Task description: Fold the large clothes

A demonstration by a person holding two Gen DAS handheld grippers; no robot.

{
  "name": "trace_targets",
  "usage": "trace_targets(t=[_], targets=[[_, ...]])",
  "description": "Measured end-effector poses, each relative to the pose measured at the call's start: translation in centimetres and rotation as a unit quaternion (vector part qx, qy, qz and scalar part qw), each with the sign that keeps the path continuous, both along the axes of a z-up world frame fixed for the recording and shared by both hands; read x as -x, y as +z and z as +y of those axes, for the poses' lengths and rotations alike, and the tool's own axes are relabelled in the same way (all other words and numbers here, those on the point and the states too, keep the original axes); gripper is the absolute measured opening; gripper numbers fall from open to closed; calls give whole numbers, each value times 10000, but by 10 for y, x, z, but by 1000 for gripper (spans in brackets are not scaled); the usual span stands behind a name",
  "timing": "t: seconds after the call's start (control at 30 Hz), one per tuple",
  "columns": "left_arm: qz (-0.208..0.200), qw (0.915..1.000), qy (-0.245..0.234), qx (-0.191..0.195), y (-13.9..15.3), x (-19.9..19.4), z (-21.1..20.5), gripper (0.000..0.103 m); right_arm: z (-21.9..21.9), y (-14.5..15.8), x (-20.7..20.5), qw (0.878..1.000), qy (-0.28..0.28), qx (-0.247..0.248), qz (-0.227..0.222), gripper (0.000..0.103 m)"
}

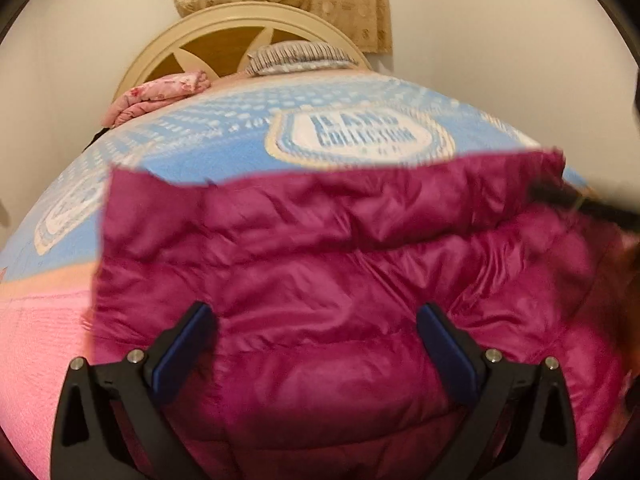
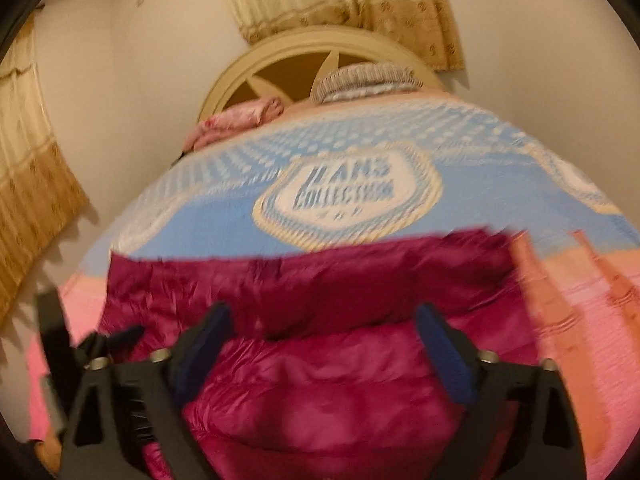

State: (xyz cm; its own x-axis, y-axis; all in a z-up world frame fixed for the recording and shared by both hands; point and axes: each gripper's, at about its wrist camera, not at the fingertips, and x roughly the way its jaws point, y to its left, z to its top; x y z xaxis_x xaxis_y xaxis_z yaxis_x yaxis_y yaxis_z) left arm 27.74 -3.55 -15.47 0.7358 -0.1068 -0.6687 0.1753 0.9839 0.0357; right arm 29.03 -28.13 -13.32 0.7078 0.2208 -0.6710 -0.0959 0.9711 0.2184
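Note:
A magenta quilted puffer jacket (image 1: 340, 264) lies folded on the bed, its far flap doubled over the lower part. It also fills the lower middle of the right wrist view (image 2: 320, 380). My left gripper (image 1: 316, 320) is open, its blue-padded fingers (image 1: 188, 344) spread above the jacket and holding nothing. My right gripper (image 2: 322, 320) is open too, above the jacket's near part. The left gripper shows blurred at the lower left of the right wrist view (image 2: 92, 344). A dark blurred part of the right gripper shows at the right edge of the left wrist view (image 1: 588, 204).
The bed wears a blue, white and pink blanket (image 1: 240, 136) with a "JEANS COLLECTION" badge (image 2: 348, 196). At the cream headboard (image 1: 240, 28) lie a folded pink quilt (image 1: 156, 94) and a striped pillow (image 1: 296, 56). Curtains (image 2: 24, 184) hang left and behind.

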Motion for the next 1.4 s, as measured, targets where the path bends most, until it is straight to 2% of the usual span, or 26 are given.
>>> trace_targets(t=[0.1,0.17,0.3,0.43,0.7,1.07,1.17,1.27,1.4], targets=[[-529,9984,163,-83,30,2,8,103,4,-23,-11,9997,-17,45,241,79],[-608,9977,231,-184,35,-6,10,103,2,-34,-16,9993,-56,7,382,79],[-170,9978,535,-347,5,-35,16,103,2,-45,-22,9989,-127,30,453,79],[98,9980,595,-194,-21,-39,20,103,4,-52,-23,9988,-66,101,467,79],[335,9979,552,9,-27,-42,23,103,8,-63,-26,9983,-60,241,524,79],[457,9972,581,-143,-30,-48,18,103,16,-70,-34,9958,-97,562,718,80],[526,9967,589,-199,-26,-53,17,103,15,-71,-35,9956,-98,536,756,81],[358,9975,589,-148,-18,-50,16,103,12,-72,-36,9958,-88,439,794,82],[409,9967,614,-326,-28,-55,10,103,14,-73,-37,9953,-116,523,809,83]])
